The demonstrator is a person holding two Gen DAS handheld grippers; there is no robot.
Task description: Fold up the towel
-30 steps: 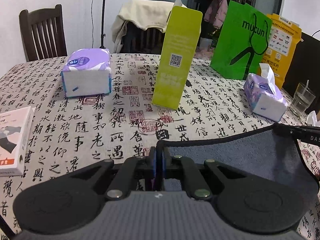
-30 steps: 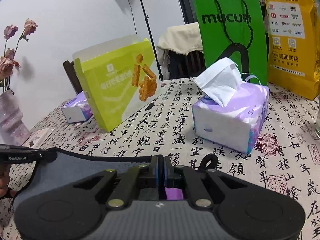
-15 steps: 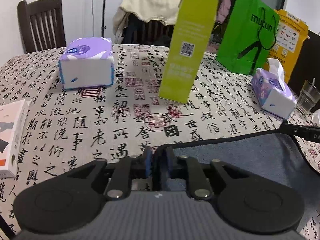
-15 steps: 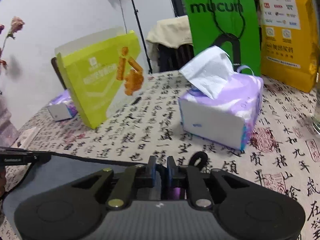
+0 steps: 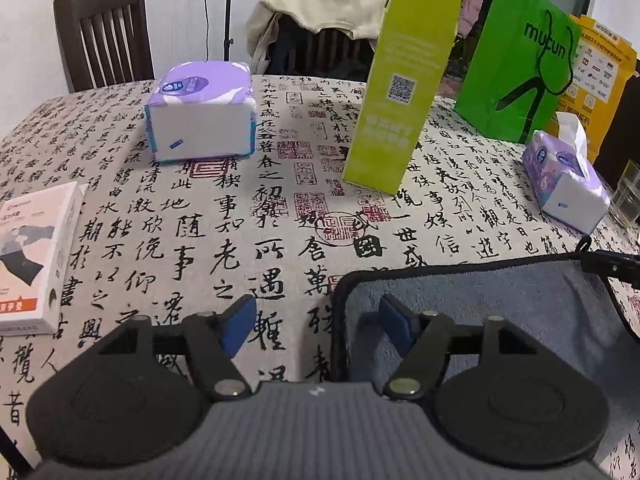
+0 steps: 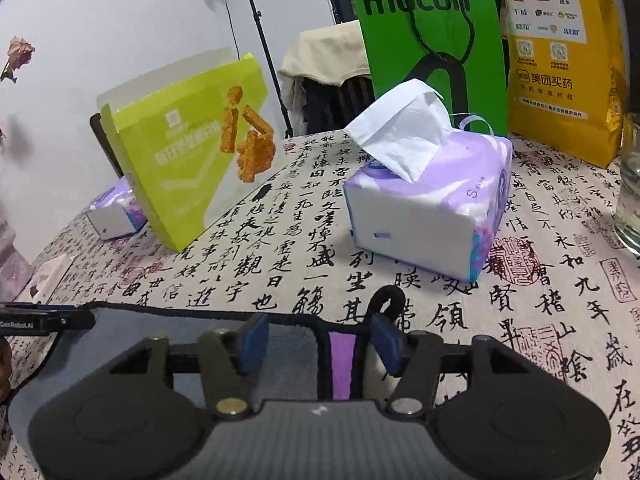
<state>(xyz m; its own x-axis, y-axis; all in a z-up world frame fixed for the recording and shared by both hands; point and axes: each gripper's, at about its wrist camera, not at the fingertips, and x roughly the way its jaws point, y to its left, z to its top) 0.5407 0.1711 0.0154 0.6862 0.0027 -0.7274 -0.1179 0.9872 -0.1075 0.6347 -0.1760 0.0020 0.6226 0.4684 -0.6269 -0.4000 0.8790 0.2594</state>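
Left gripper (image 5: pixel 314 326) spread over towel (image 5: pixel 500 304) corner | right gripper (image 6: pixel 318 338) spread, astride opposite corner | towel flat on worktop (image 5: pixel 200 216), gray, black-edged | step: likely a fold just laid, corners freed | next: regrip an edge for further fold

The towel (image 5: pixel 500 304), grey terry cloth bound with a black edge, lies flat on the calligraphy-print tablecloth (image 5: pixel 200 220), its rounded near-left corner toward the left wrist camera, and at its right corner a small black hanging loop (image 6: pixel 386 300) and a purple strip show.
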